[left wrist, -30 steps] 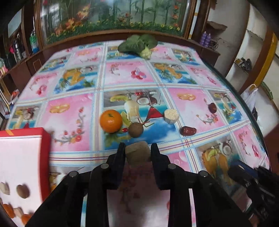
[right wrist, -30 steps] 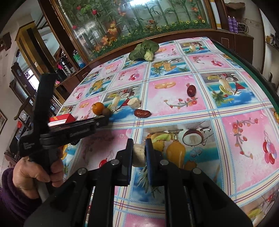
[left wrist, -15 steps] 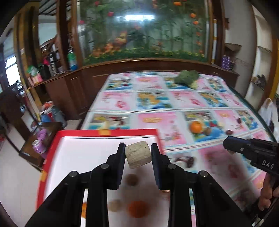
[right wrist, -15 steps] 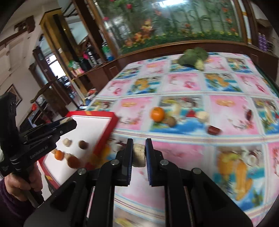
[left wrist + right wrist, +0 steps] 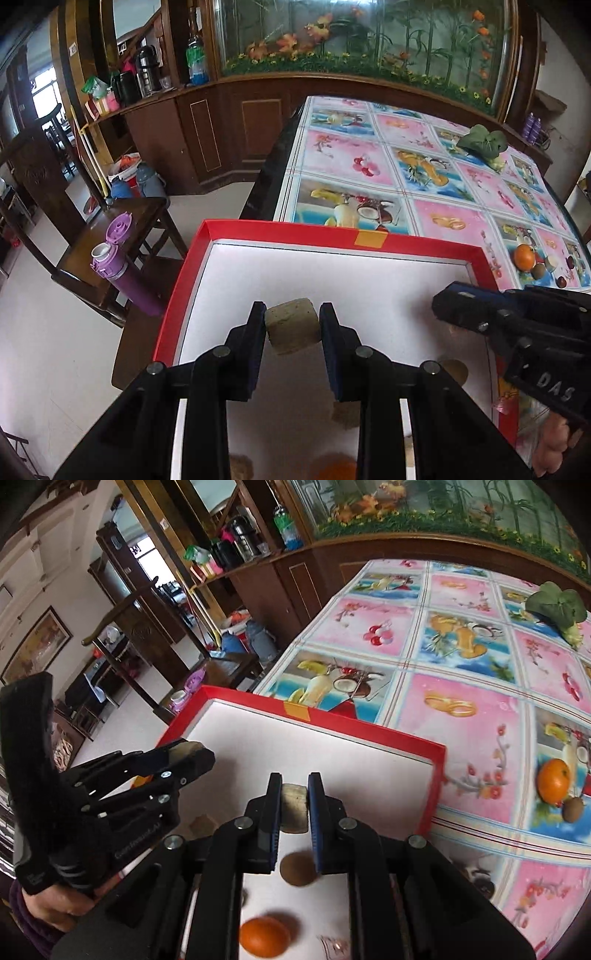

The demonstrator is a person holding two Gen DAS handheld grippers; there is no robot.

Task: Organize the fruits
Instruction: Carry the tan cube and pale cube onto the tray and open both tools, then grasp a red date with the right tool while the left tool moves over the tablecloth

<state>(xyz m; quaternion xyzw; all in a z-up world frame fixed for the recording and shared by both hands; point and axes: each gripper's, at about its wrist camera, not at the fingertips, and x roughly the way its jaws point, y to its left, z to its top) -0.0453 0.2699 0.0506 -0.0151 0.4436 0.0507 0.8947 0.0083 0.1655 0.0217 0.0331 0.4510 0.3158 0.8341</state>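
Left claw (image 5: 292,326) clamps a stubby chunk (image 5: 292,325) above the red tray (image 5: 369,242), flat cut face toward camera.

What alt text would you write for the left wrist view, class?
The left tool grips a tan block above a red-rimmed white tray. The right tool reaches in from the right, and an orange sits on the fruit-print tablecloth beyond.

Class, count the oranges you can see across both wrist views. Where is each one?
2. One orange lies in the red tray, below the right gripper. Another orange sits on the tablecloth. Others may hide behind the fingers.
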